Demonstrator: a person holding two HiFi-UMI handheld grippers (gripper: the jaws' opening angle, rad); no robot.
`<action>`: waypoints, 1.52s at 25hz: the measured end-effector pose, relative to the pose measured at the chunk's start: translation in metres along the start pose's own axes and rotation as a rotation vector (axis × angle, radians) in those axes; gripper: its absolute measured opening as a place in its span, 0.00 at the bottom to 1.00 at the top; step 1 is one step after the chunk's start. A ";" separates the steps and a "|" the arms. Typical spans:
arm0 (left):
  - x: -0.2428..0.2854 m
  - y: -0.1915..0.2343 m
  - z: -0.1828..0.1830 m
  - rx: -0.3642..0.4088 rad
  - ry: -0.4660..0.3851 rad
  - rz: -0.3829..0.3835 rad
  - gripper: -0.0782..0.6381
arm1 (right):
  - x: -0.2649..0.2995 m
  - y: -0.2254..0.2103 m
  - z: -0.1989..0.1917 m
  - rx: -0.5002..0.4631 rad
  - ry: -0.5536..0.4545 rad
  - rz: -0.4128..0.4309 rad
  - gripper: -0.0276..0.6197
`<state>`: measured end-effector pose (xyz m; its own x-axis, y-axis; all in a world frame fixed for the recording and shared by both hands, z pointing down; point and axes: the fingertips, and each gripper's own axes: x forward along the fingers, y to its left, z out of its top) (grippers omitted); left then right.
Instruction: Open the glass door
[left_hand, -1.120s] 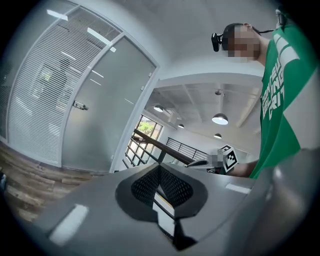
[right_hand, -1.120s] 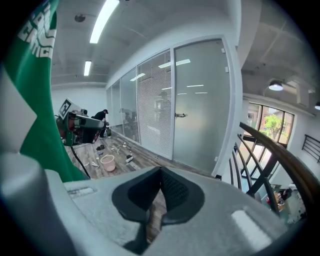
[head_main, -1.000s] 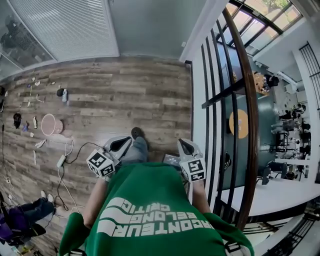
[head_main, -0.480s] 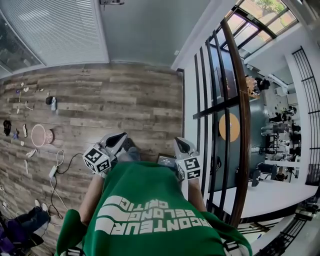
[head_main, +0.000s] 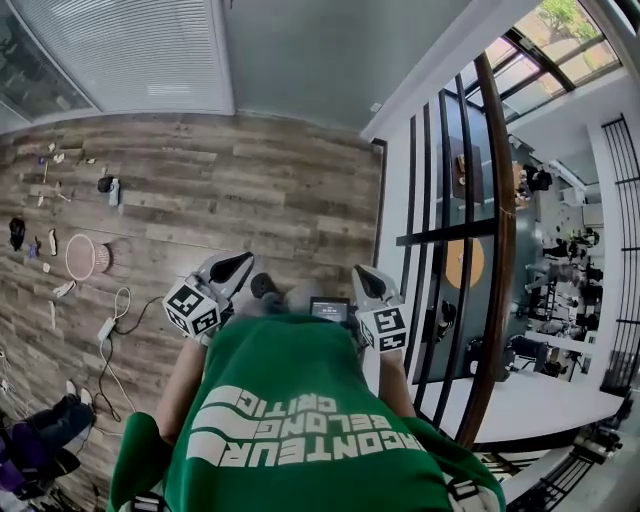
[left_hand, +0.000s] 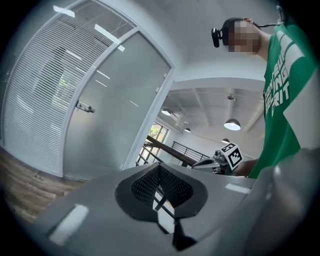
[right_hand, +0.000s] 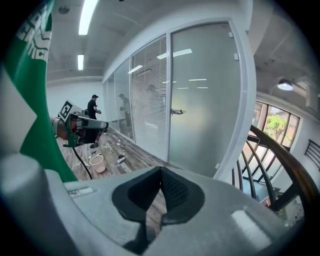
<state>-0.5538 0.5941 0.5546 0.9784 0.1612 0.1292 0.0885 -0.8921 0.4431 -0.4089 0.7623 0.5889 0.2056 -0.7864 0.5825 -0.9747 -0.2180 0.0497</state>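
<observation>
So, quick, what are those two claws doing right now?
Left gripper: closed, holding nothing.
Right gripper: closed, holding nothing.

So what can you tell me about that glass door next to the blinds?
The glass door is a tall frosted pane, pale grey, in a white frame. A small metal handle sits at mid height on the edge beside the blinds. It looks shut, upright and flush in its frame, meeting the wood floor. Nothing touches it: the left gripper and right gripper are both away from it.
</observation>
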 end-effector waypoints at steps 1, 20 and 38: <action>0.000 0.005 0.000 -0.008 0.000 0.012 0.12 | 0.005 -0.002 0.003 0.000 0.002 0.003 0.03; 0.068 0.090 0.043 -0.065 -0.036 0.148 0.12 | 0.138 -0.083 0.091 -0.118 -0.005 0.128 0.03; 0.167 0.147 0.089 -0.049 -0.060 0.275 0.12 | 0.243 -0.194 0.131 -0.146 -0.002 0.255 0.03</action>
<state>-0.3607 0.4525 0.5625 0.9740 -0.1103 0.1980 -0.1891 -0.8772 0.4413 -0.1579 0.5381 0.6146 -0.0473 -0.8065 0.5893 -0.9973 0.0718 0.0181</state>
